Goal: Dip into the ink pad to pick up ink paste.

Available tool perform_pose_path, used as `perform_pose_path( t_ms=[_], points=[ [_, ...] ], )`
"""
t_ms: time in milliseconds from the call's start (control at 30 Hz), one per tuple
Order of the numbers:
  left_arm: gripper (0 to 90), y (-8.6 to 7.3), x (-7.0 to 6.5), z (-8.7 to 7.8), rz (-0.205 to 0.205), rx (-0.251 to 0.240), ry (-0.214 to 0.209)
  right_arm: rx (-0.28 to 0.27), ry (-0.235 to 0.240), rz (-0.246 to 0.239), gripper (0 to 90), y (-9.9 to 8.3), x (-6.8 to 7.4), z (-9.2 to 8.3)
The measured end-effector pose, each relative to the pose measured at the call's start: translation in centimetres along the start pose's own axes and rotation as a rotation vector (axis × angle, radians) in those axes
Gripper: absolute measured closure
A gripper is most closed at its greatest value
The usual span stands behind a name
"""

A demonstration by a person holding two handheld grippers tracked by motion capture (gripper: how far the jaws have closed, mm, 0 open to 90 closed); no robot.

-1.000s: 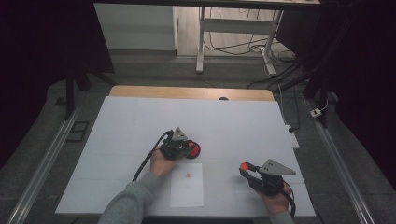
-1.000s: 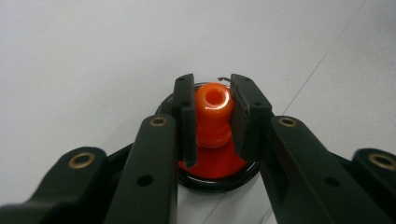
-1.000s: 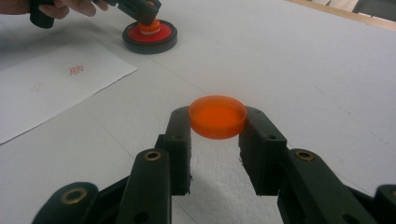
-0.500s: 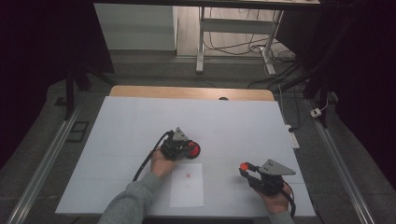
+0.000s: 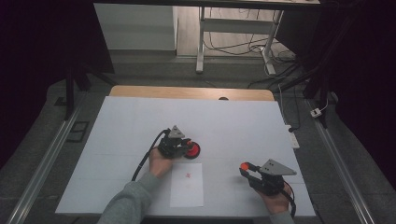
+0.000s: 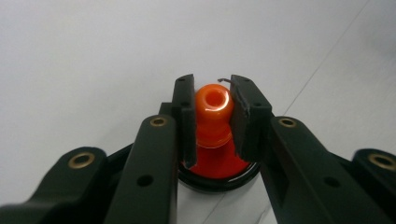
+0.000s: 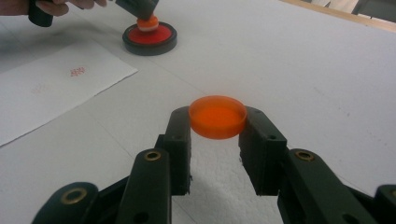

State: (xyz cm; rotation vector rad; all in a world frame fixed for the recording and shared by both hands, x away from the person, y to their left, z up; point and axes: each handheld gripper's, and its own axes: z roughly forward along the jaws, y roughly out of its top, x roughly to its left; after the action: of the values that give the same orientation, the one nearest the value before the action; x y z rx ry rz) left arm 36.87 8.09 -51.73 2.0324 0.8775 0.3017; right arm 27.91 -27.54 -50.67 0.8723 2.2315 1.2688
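**So, stamp parked on the ink pad, lid held off to the side**

Okay, the setup: a white-covered table (image 5: pixel 140 121) with a strip of bare wood along the far edge, grey floor around it, metal rails down both sides, and a desk frame with a tangle of cables at the back. The room around it is really dark.

Left gripper (image 6: pixel 212 109) is pinching the neck of an orange stamp (image 6: pixel 213 103), jaws squeezed against both sides of it. The stamp stands upright with its base on the red ink pad (image 6: pixel 219 165), a round black-rimmed dish sitting on the table just past the top corner of a sheet of white paper (image 5: pixel 187 184). The paper has a small red stamp mark (image 5: pixel 188 175) near its top.

Right gripper (image 7: pixel 217 123) is clamped on a flat orange lid (image 7: pixel 217 116), held level a little above the table, well apart from the pad and near the person's edge.

Compared with a second ago, basically nothing changed. Both hands, the pad and the paper sit where they were.

Hard to see: from above the left gripper covers the stamp and part of the pad, so only the red edge (image 5: pixel 192 150) peeks out. A fainter second mark shows on the paper in the right gripper view, but I can't read either one. The right hand (image 5: pixel 275 201) is cut off at the bottom of the high view.
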Motion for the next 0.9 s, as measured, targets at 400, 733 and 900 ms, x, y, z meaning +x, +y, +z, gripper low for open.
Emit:
perform_pose_path(
  t_ms=[400, 733, 900],
  points=[
    [72.8, 0.5, -0.4, -2.2, -0.009, -0.061, -0.061, 0.008, -0.005, -0.003, 64.5, -0.1, 0.0, 0.1],
    [72.8, 0.7, -0.6, -4.2, -0.009, -0.1, -0.093, 0.004, -0.004, 0.001, 64.6, -0.1, -0.1, 0.1],
    [72.8, 0.6, -0.9, -5.1, -0.013, -0.11, -0.11, 0.009, -0.007, 0.001, 64.6, -0.1, -0.2, 0.1]
  ],
)
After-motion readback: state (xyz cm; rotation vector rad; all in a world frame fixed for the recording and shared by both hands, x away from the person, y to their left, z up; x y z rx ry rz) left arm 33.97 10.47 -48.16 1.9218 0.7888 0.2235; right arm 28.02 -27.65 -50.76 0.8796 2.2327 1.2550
